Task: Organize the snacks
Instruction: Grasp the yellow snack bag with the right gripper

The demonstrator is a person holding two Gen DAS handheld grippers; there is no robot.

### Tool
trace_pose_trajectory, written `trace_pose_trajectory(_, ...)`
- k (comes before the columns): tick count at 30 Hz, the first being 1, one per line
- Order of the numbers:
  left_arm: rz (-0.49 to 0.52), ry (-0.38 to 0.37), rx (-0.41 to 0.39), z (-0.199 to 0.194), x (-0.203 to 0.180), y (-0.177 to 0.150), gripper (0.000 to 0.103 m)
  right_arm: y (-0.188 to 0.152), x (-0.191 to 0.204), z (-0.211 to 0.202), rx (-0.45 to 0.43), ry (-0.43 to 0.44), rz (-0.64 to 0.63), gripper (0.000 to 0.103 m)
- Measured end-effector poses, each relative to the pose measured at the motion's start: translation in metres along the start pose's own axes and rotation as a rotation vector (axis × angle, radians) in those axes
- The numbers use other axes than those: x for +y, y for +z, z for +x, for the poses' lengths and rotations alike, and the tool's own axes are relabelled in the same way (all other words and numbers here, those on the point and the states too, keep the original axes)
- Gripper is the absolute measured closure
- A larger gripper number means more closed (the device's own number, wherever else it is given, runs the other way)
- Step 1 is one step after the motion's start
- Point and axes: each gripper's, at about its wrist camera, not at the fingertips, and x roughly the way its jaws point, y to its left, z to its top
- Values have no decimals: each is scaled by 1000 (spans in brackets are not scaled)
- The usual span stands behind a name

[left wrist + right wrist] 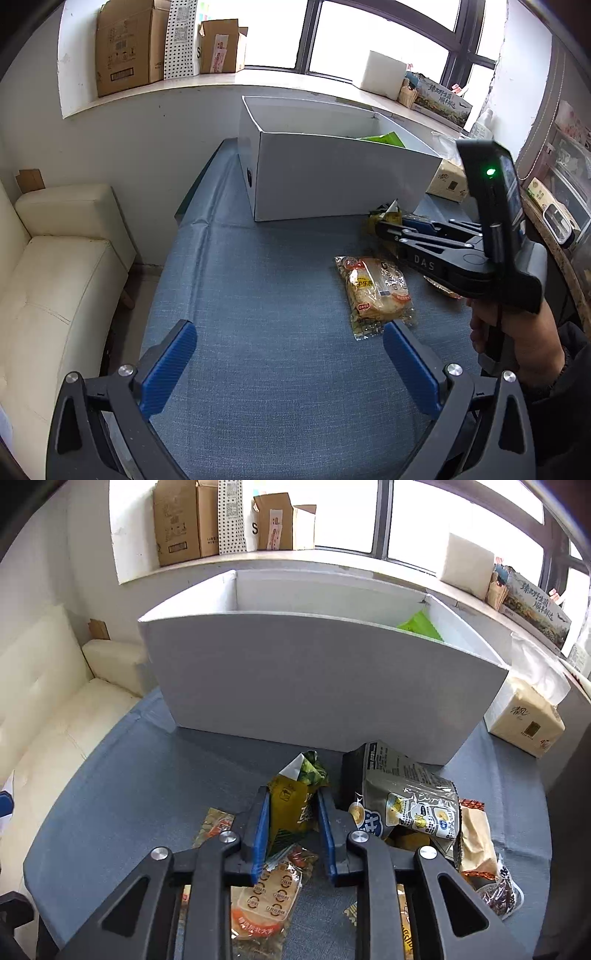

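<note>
The left gripper (290, 363) hangs wide open and empty over the blue bench (266, 295). A bread packet (376, 291) lies just beyond its right finger. Farther right, the right gripper (386, 225) clamps a yellow packet (384, 216) near the white box (332, 177)

You've got a plain white box (317, 686) on a blue-grey woven tablecloth (266, 332). Yellow-green packet (291, 805) sits between blue pads (260, 834) on black frames; grey bag (410, 805) has yellow print, green packet (421, 626) in the box.

Left gripper (290, 363) fingers wide apart; right gripper (291, 830) fingers clamped, both angled downward.
</note>
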Motion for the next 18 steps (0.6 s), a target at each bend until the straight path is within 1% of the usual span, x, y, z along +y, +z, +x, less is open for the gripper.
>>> trace_pose_trajectory(6, 42, -15, 14, 9, -14, 3, 0, -1, 2, -50, -85, 41, -13, 77)
trace_pose_trajectory(8, 65, -38, 23, 16, -23, 5, 0, -2, -3, -66, -112, 46, -2, 77)
trace_pose_trajectory(11, 109, -58, 46, 29, -40, 8, 0, -6, -16, -89, -138, 49, 43, 77)
trace_pose_trajectory(14, 134, -69, 72, 47, -60, 12, 0, -15, -34, -105, -154, 32, 102, 77)
trace_pose_trajectory(17, 153, -70, 96, 69, -79, 17, 0, -28, -51, -116, -164, 13, 160, 77)
trace_pose_trajectory(18, 160, -58, 99, 77, -85, 18, 0, -32, -57, -118, -167, 7, 179, 77)
